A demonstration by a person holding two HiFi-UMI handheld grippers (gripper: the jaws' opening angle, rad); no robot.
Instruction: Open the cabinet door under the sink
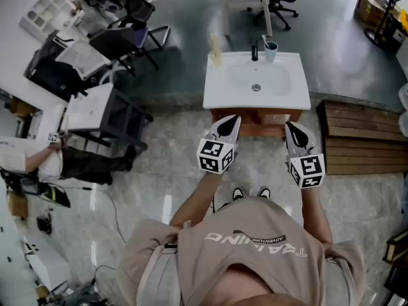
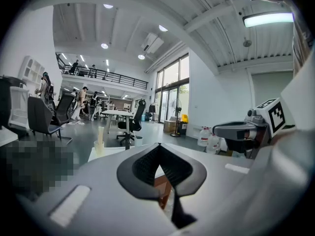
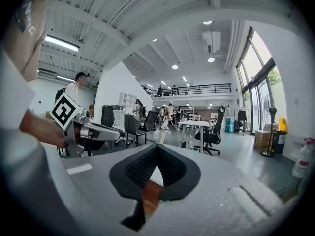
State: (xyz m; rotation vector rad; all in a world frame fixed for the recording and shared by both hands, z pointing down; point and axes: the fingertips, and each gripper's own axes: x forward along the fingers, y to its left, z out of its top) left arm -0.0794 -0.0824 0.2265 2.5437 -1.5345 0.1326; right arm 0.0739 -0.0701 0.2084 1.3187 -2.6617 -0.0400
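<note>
Person: is standing square in front of the sink (image 1: 223,97), both forearms reaching forward side by side, with a gripper in each hand.
Left gripper (image 1: 227,126): is pointing ahead and slightly down toward the cabinet (image 1: 255,123). In the head view its tip is lying over the left part of the wooden front, just short of the basin's near edge.
Left claw: is sitting closed with the tips meeting and nothing between the pads. Through the gap behind the tips, its own view is showing only a sliver of brown wood and white basin edge.
Right gripper (image 1: 297,134): is pointing the same way, level with the left one, its tip lying over the right end of the wooden front.
Right claw: is likewise sitting narrow, tips together, gripping nothing.
Spacing: the two grippers are being held well apart, one toward each side of the cabinet.
Cabinet: is sitting directly under the white basin, showing from above as a narrow reddish-brown strip below the rim. Its door is looking closed and flush, and the handle is too small to tell.
Contact: whether either tip is touching the wood cannot be told.
Sink top: is carrying a dark faucet (image 1: 255,51) and a cup (image 1: 271,50) along its back edge.
</note>
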